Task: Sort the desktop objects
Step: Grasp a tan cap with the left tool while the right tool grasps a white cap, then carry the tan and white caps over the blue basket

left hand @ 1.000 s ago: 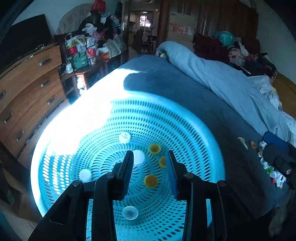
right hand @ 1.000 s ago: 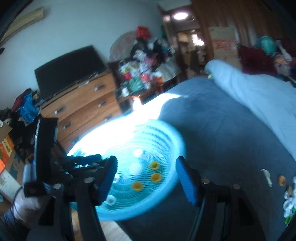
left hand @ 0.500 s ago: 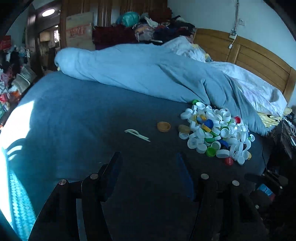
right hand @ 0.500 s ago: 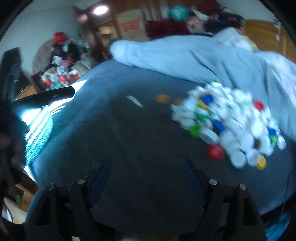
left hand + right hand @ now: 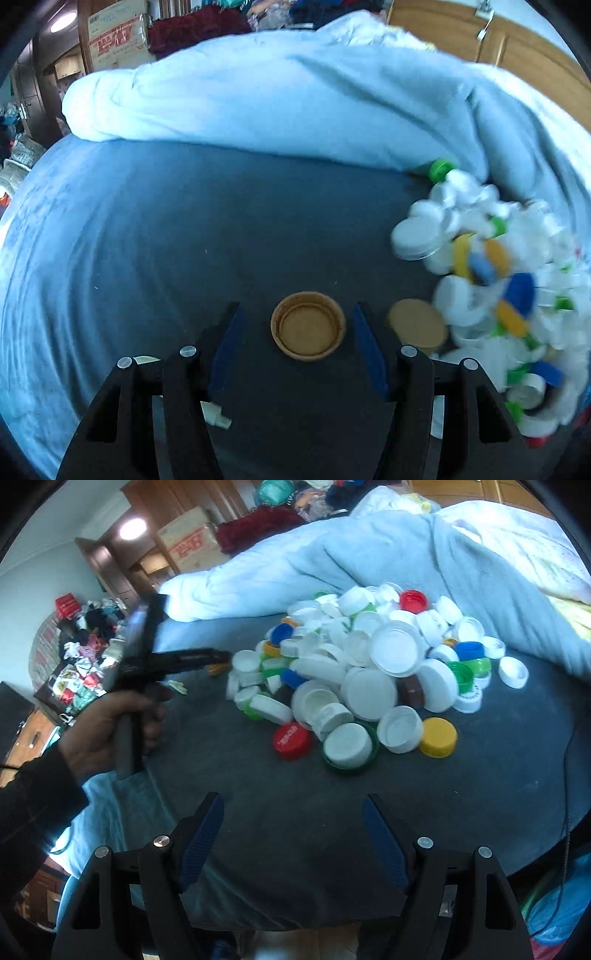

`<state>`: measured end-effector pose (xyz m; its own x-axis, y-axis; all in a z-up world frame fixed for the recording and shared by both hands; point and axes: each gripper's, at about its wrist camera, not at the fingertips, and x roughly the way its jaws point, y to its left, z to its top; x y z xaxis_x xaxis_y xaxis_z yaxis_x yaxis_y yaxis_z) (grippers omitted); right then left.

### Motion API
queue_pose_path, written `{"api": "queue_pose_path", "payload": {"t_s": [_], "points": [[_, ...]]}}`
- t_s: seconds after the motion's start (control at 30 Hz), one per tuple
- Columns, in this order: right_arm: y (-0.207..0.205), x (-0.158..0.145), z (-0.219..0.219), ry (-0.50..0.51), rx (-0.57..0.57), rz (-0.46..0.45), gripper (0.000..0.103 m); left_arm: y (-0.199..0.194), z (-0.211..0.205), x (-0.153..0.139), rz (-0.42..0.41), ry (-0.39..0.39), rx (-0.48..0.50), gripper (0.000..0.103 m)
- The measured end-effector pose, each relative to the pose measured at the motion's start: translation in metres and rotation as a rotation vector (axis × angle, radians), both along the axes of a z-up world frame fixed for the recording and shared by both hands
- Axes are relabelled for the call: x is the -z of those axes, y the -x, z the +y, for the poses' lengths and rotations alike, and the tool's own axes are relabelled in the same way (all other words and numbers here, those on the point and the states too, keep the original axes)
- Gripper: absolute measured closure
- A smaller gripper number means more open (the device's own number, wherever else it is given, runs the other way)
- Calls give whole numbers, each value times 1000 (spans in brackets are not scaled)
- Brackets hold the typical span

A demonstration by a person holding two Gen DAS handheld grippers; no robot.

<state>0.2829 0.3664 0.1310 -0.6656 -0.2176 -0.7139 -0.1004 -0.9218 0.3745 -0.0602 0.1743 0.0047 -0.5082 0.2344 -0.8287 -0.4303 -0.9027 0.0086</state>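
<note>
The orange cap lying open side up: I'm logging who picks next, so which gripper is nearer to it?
Left. The left gripper has its open jaws either side of the orange cap; the right gripper hangs open short of the cap pile.

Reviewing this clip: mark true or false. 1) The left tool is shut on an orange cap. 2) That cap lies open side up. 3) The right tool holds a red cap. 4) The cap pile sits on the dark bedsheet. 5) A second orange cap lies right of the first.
1) False. The left tool is open; the orange cap lies between its fingers, untouched.
2) True.
3) False. The right tool is open and empty; the red cap lies at the pile's edge.
4) True: the cap pile is on the bedsheet.
5) True: second orange cap.
</note>
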Motion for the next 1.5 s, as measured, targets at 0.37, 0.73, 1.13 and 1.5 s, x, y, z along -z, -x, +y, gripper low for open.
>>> {"api": "queue_pose_path", "payload": {"t_s": [0.37,0.73,1.13,1.5], "points": [[16,-18,106,-188,298,92,34,-53,-4,-38,97,-29,36,70],[45,22,158,-306,386,-39,51,-98,18,-85,139,-112,125,69],[33,-43,107,-327,250,132,69,-133,5,-119,156,-165,132,69],[63,-113,-47,-246,-97,260,69,-181,-101,-186,282,-73,-89,69]]}}
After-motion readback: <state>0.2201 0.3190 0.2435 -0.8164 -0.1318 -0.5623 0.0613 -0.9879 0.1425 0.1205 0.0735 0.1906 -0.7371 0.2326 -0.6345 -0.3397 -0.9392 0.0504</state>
